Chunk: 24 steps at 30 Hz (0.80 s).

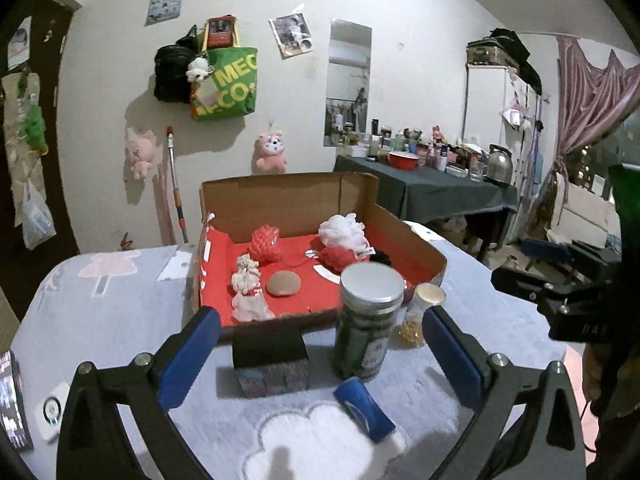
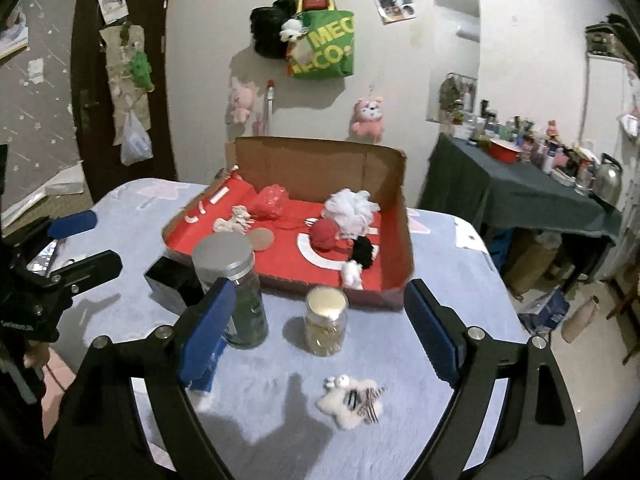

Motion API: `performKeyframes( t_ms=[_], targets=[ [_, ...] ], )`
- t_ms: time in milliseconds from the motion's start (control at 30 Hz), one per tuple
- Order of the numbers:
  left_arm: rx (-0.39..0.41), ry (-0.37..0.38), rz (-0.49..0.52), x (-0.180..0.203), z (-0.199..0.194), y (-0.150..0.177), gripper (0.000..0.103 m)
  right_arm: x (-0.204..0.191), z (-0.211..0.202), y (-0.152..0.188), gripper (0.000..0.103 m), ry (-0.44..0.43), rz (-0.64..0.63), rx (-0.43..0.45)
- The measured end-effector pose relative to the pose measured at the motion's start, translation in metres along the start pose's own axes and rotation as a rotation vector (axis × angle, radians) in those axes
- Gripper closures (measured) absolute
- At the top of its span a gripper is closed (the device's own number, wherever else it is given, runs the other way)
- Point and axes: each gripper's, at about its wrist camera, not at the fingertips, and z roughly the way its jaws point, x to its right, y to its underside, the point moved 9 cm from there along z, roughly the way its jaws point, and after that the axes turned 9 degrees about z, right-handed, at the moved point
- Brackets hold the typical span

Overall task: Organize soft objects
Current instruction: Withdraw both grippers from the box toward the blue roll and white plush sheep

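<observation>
A cardboard box (image 1: 408, 236) with a red lining stands on the table; it also shows in the right wrist view (image 2: 396, 236). Inside lie a red mesh ball (image 1: 265, 245), a white pouf (image 1: 342, 229), a red yarn ball (image 1: 337, 258), a cream doll (image 1: 247, 288) and a tan round pad (image 1: 283, 283). A small white plush with striped fabric (image 2: 352, 400) lies on the table between my right gripper's fingers. My right gripper (image 2: 318, 330) is open above it. My left gripper (image 1: 320, 354) is open and empty, in front of the box.
A tall metal-lidded jar (image 1: 366, 320), a small jar of yellow bits (image 2: 325, 320), a black box (image 1: 272, 360) and a blue roll (image 1: 364, 408) stand on the pale blue table cover (image 1: 120, 320). A cluttered side table (image 1: 440, 188) stands at the right.
</observation>
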Motion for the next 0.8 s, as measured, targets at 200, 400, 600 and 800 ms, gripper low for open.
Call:
performKeyframes(
  t_ms=[200,400,600,800],
  targets=[
    [-0.004,-0.02,-0.043,0.01,0.004,0.028,0.0,0.001,0.0,0.031,0.016,0.035,0.02,0.034],
    [-0.047,-0.033,-0.04,0.022,0.02,0.055,0.0,0.007,0.017,0.063,0.016,0.031,0.061,-0.013],
    [-0.113,-0.013,-0.046,0.034,0.039,0.079,0.0,0.02,0.031,0.087,0.016,0.06,0.076,-0.049],
    [-0.181,0.004,-0.072,0.042,0.057,0.096,0.0,0.032,0.045,0.104,0.016,0.067,0.082,-0.102]
  ],
)
